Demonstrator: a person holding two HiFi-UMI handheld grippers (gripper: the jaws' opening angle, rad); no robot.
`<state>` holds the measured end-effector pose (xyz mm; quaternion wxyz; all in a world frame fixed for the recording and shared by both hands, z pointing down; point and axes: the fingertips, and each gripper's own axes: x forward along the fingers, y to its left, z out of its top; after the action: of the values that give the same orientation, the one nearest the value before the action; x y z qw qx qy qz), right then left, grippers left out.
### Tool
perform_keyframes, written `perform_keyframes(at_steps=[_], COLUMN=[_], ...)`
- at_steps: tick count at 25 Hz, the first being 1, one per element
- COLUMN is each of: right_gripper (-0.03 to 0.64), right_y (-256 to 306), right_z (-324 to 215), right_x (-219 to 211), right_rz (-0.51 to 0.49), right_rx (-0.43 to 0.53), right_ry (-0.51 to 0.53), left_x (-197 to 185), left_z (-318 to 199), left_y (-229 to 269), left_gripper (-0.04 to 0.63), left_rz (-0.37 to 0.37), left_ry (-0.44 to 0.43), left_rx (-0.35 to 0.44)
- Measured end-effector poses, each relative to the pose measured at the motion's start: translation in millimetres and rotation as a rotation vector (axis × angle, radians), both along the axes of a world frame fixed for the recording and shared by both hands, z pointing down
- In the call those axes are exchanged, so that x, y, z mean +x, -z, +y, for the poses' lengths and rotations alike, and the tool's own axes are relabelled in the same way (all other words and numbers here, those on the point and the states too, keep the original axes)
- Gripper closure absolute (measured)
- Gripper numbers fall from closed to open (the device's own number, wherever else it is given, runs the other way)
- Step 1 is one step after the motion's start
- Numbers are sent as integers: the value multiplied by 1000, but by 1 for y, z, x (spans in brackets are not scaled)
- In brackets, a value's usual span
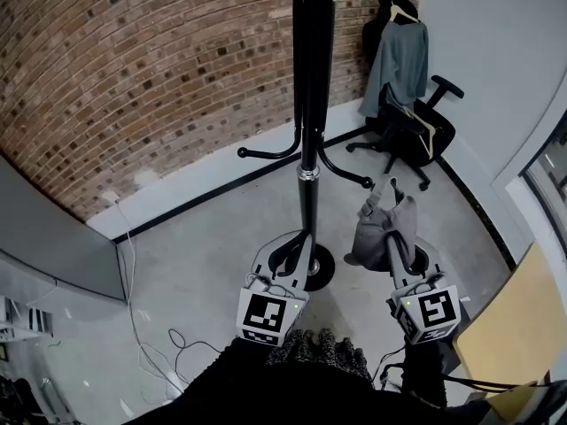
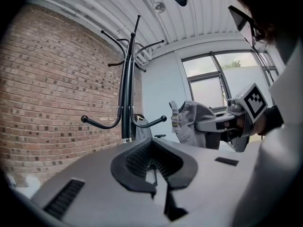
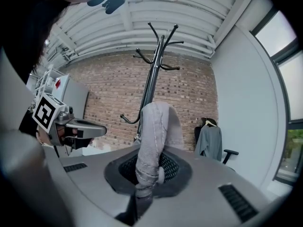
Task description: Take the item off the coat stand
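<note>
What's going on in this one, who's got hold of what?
A person holds a gripper in each hand, facing a black coat stand. The right gripper is shut on a grey cap. The cap is clear of the stand's lower hook, close beside it, so it is already off the stand. The left gripper is shut with nothing in it, held low near the pole.

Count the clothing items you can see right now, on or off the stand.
2. A grey cap clamped in the right gripper near the coat stand, and a grey garment on a hanger above the office chair. None shows on the stand's hooks.
</note>
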<state>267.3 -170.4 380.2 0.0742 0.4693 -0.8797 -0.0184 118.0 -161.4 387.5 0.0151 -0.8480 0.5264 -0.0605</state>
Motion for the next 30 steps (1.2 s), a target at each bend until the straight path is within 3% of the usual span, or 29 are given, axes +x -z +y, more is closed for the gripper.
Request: perform_keyframes(at_steps=[16, 30], right_gripper=[595, 595], right_y=[-19, -11], right_z=[42, 98], right_x=[-13, -53], right_rz=[10, 7], right_rx=[-29, -18], right_ry=[-61, -122], left_x=[-22, -65], left_z=[34, 76], left_y=[-9, -4], left_gripper=[589, 589], left_rz=[1, 24], left_ry=[-43, -105], left_rx=[-27, -5])
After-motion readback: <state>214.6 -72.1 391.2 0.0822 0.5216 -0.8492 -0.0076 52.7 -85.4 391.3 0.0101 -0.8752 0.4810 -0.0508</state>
